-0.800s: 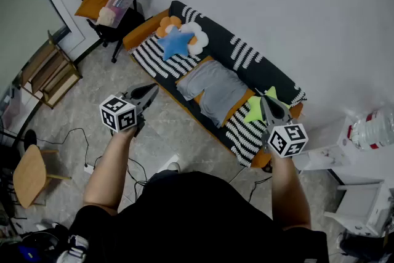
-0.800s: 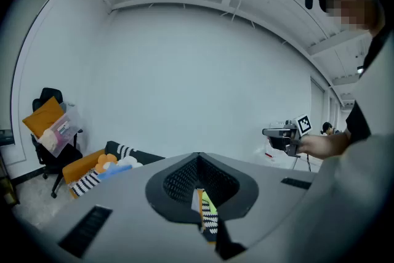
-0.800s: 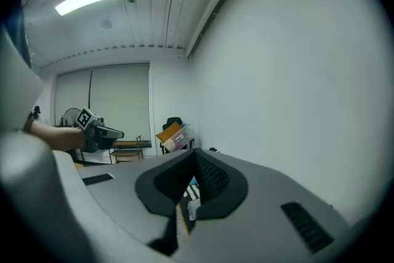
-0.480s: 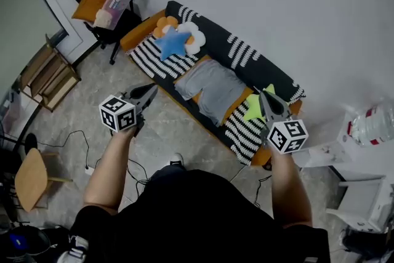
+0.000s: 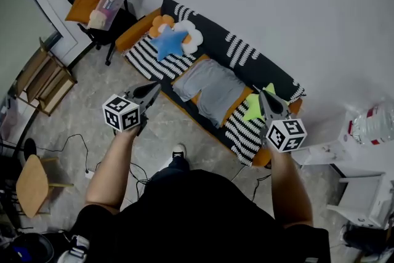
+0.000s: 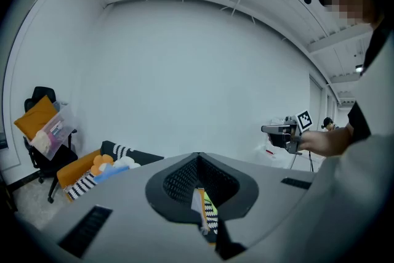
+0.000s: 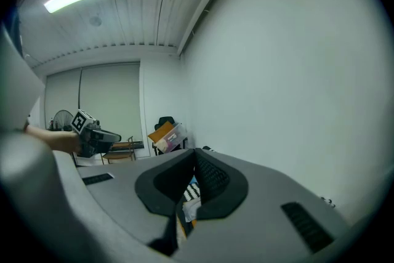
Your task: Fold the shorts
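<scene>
Grey shorts [image 5: 207, 90] lying flat mid-frame on striped sofa [image 5: 245, 53], not folded yet. Left gripper [image 5: 152, 90] just left of them, right gripper [image 5: 266, 101] off to right. Both held in air, jaws pinched fully together, nothing in either.

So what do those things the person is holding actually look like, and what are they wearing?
Each hand carries a grey, beak-shaped device. The left tool and right tool both taper to a point, with black ribbed pads on the inner faces. Behind each sits a white cube printed with black square markers. The person wears a black short-sleeved top.
</scene>
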Demonstrator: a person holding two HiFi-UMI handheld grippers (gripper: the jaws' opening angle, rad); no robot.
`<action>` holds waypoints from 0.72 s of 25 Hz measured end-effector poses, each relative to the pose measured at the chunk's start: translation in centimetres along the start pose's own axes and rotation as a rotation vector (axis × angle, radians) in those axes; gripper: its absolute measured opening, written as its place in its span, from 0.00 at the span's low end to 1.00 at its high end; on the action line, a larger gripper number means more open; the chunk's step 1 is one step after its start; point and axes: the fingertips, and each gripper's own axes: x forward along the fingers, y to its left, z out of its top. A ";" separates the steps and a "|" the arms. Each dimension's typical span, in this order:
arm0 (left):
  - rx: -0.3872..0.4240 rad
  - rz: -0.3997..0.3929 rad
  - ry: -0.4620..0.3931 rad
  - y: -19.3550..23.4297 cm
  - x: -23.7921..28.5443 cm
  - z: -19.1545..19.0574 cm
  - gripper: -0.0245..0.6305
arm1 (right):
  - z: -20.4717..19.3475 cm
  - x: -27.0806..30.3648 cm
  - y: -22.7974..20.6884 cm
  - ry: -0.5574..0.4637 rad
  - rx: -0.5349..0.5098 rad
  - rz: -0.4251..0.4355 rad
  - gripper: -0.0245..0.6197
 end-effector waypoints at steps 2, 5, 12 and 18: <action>0.010 -0.003 0.006 1.0 1.0 0.1 0.06 | -0.2 1.1 -0.5 0.013 0.009 -0.023 0.05; 0.015 -0.005 0.016 3.2 2.3 0.3 0.06 | -0.1 3.5 -0.9 0.026 0.027 -0.047 0.05; 0.003 -0.032 0.050 9.0 5.6 0.1 0.06 | -0.2 9.7 -1.1 0.054 0.070 -0.074 0.05; 0.000 -0.060 0.068 14.0 7.5 0.5 0.06 | 0.5 14.4 -0.5 0.062 0.074 -0.084 0.05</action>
